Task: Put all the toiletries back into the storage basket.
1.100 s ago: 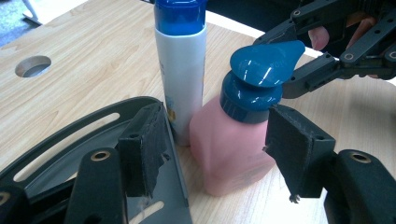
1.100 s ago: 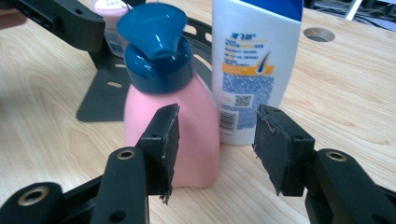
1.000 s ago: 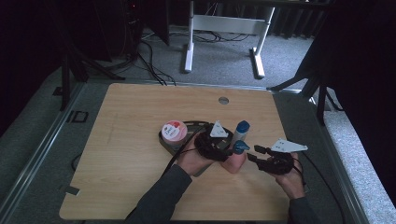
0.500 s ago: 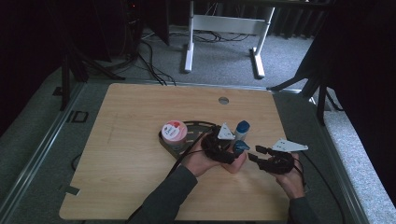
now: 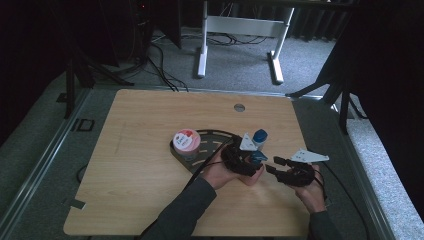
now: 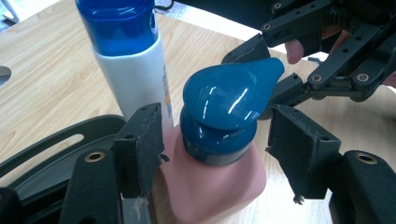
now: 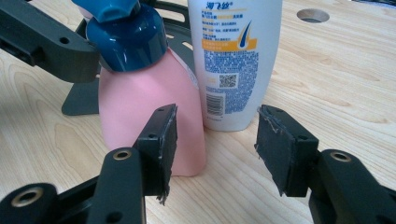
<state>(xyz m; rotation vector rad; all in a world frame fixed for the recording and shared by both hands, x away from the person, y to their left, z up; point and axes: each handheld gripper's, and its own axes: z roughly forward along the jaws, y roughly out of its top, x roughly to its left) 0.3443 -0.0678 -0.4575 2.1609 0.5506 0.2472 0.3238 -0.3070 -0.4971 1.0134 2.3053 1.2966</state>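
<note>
The pink bottle stands upright on the surface, its long axis vertical, with its dark blue pump top pointing its spout toward about 2 o'clock in the left gripper view. In the high view it is found at about 5 o'clock from the surface's middle, just in front of the white bottle, which stands upright close behind it at about 12 o'clock. The left gripper is placed around the pink bottle's neck, its jaws spread on either side of the pump top with a gap visible at each pad, so nothing is yet pinched. The right gripper is held at about 3 o'clock of the pink bottle, level with its lower body, jaws also spread and holding nothing. The left gripper is judged the nearer; a closing of its jaws on the neck is what the next move seems to turn on. A dark tray and a pink-lidded tub lie at about 9 o'clock.
</note>
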